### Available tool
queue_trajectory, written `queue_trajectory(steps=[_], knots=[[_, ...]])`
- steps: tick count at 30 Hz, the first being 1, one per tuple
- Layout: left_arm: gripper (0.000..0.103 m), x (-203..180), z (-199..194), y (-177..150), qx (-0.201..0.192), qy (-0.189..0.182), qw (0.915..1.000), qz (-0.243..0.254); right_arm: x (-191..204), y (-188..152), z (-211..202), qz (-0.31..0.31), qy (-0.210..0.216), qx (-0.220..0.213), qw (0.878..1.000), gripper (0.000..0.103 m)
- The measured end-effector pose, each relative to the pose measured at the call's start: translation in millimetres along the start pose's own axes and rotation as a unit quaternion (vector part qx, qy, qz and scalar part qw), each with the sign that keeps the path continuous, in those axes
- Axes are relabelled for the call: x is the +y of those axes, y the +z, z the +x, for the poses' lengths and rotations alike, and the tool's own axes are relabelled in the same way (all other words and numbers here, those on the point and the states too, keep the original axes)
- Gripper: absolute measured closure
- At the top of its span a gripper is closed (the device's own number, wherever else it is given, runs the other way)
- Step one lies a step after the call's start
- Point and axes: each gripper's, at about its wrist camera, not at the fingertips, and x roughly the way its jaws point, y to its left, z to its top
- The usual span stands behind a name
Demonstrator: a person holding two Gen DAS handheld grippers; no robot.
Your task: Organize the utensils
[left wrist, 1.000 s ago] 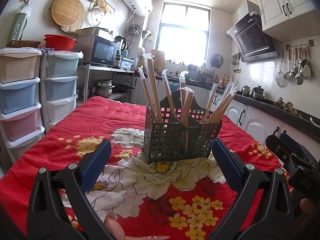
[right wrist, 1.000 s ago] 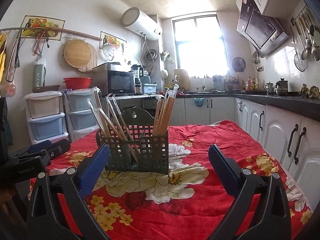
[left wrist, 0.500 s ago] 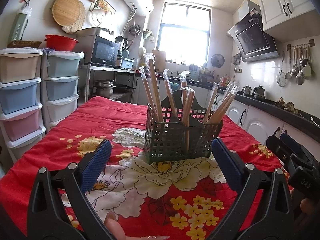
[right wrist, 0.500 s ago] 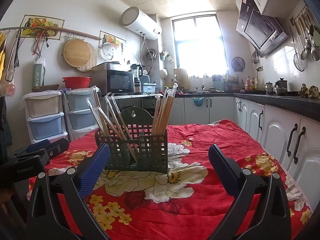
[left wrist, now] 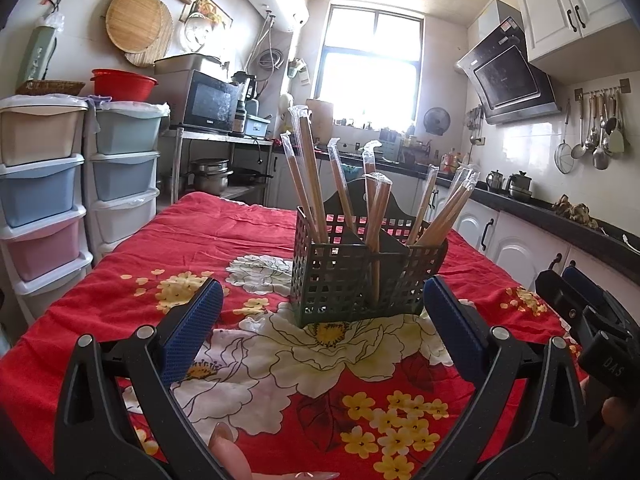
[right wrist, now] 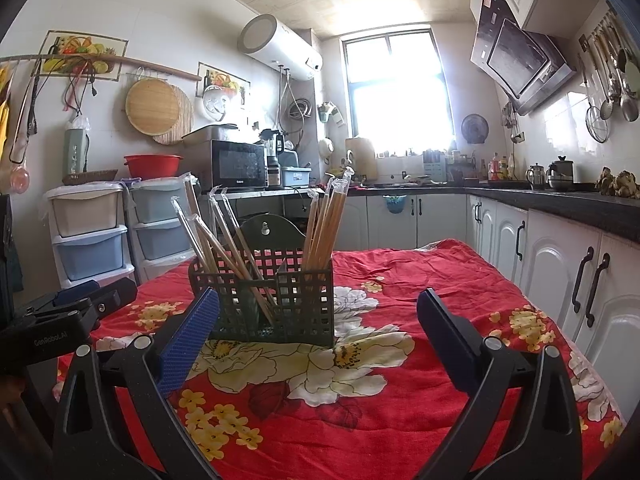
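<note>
Your left gripper (left wrist: 322, 328) and right gripper (right wrist: 318, 330) stand released, empty. Caddy (left wrist: 366, 276) with wrapped chopsticks (left wrist: 308, 184) sits just ahead of left fingers (left wrist: 192, 328), sorted by compartment.

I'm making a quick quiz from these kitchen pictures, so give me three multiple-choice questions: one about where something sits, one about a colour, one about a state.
1. Where does the basket stand?
A. on the table
B. on the counter
C. on the microwave

2. What colour is the tablecloth mainly?
A. blue
B. red
C. green

3. How are the left tongs?
A. shut on a chopstick
B. shut on nothing
C. open

Answers:
1 A, it rests on the flowered cloth.
2 B, red with white and yellow flowers.
3 C, the pads stand wide apart with nothing between them.
</note>
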Motion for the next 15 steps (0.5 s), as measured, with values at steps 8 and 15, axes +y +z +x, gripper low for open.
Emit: queue_trajectory(steps=[8, 15], knots=[[0.011, 2.0, -1.1, -0.6, 0.0, 0.002, 1.0, -0.002, 0.2, 0.0, -0.4, -0.001, -0.001, 0.0, 1.0, 0.006], [0.011, 2.4, -1.3, -1.3, 0.002, 0.003, 1.0, -0.002, 0.2, -0.2, -0.5, -0.001, -0.001, 0.0, 1.0, 0.006]])
